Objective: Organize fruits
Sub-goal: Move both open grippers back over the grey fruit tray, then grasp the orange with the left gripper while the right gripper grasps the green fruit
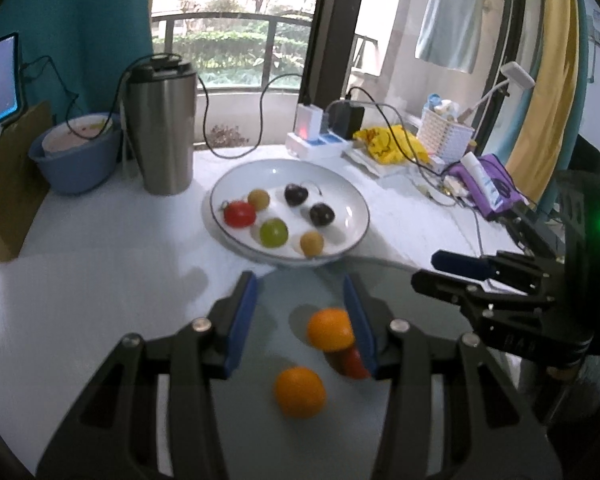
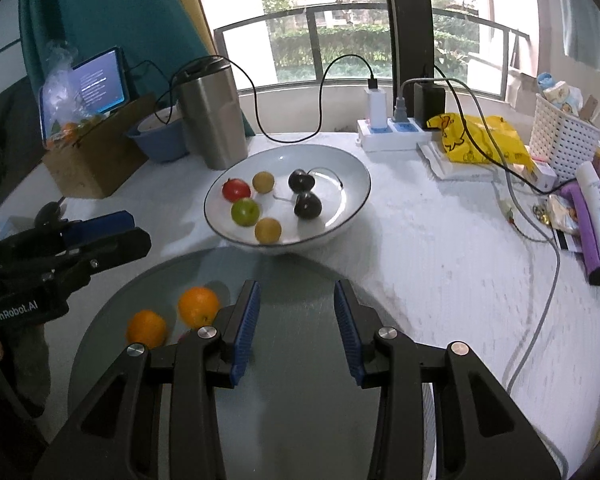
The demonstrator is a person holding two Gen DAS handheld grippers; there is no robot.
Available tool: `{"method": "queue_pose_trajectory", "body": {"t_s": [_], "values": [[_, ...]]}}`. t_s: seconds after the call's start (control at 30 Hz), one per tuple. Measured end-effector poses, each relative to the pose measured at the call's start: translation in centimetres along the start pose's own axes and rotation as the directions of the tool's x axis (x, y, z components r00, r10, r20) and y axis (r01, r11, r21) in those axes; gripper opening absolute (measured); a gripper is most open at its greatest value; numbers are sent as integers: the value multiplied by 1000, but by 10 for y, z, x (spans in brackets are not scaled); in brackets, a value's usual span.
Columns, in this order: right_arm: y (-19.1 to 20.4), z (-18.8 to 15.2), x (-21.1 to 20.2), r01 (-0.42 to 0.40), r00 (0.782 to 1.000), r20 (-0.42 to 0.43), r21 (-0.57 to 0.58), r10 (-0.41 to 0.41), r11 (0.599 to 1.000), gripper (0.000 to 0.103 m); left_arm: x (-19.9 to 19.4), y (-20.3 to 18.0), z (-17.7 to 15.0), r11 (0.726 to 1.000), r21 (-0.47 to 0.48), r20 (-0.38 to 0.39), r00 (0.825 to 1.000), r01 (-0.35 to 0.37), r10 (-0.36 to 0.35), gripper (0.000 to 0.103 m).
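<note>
Nearest us, the left gripper hangs over a grey round tray, jaws parted and empty. One orange sits on the tray below its fingers, a second orange lies just inside the right-hand pad, and a small red fruit peeks out beside that pad, partly hidden. Whether the pad touches either, hard to tell. Over on the other side, the right gripper hovers above the same tray's bare middle, jaws likewise apart, nothing between them. Just past the tray's far edge, on the white bench, stands the white bowl. In it: a red tomato, a green fruit, two small tan fruits, and two dark plums side by side. Farther back, a steel tumbler stands left of the bowl, a blue basin beside it, and a power strip by the window.
</note>
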State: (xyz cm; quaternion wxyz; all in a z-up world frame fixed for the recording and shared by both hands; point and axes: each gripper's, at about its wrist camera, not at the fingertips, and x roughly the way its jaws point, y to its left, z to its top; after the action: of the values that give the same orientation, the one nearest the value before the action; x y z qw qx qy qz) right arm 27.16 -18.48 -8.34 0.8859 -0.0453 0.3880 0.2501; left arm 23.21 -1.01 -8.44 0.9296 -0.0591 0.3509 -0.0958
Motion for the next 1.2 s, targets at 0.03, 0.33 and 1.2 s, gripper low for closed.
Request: {"method": "queue_pose_trajectory", "body": {"t_s": [0.03, 0.33, 1.2], "values": [[0, -3, -1, -4, 1000, -1, 0, 4, 1000, 41, -1, -1, -3, 1000, -5, -4, 1000, -2, 2, 47], [9, -29, -1, -53, 998, -25, 11, 53, 999, 41, -5, -6, -33, 998, -50, -43, 999, -33, 31, 47], [36, -32, 25, -52, 993, -111, -89, 42, 995, 42, 19, 7, -50, 997, -42, -144, 988, -64, 57, 47]]}}
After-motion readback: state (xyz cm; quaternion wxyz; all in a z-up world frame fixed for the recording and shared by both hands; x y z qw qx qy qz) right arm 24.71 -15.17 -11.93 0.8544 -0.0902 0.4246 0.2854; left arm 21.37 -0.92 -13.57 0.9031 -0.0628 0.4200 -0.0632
